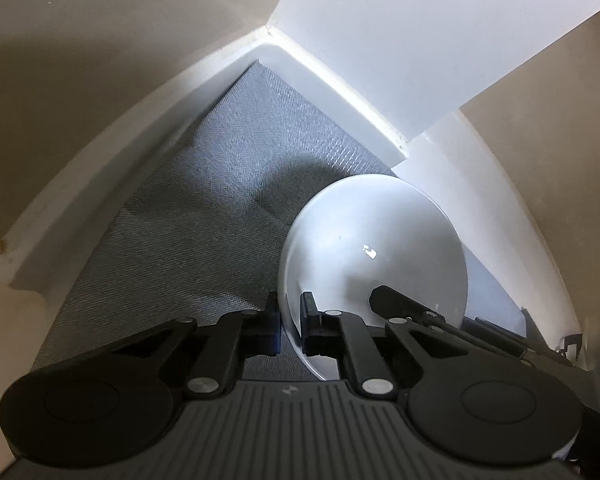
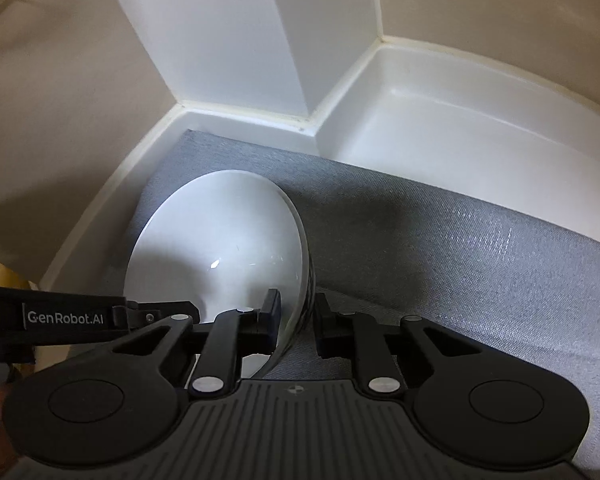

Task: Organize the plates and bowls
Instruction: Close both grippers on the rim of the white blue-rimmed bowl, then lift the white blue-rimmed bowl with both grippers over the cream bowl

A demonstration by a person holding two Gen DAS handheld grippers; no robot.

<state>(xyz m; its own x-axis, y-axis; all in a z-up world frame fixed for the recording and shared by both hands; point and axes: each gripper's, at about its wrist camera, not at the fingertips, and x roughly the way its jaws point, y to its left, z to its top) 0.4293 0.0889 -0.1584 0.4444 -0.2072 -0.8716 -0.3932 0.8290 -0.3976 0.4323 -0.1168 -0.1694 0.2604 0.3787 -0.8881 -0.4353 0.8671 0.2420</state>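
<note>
Mid-placement: left tool [image 1: 290, 330] and right tool [image 2: 298, 322] both pinching glossy white ceramic bowl [image 1: 374, 248] rim (lower centre); next, lowering onto grey woven mat [image 1: 204, 220].

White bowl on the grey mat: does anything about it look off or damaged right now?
No damage shows. The white bowl sits on the grey mat in the white tray's corner, with both the left gripper and right gripper straddling opposite sides of its rim. It seems slightly tilted.
</note>
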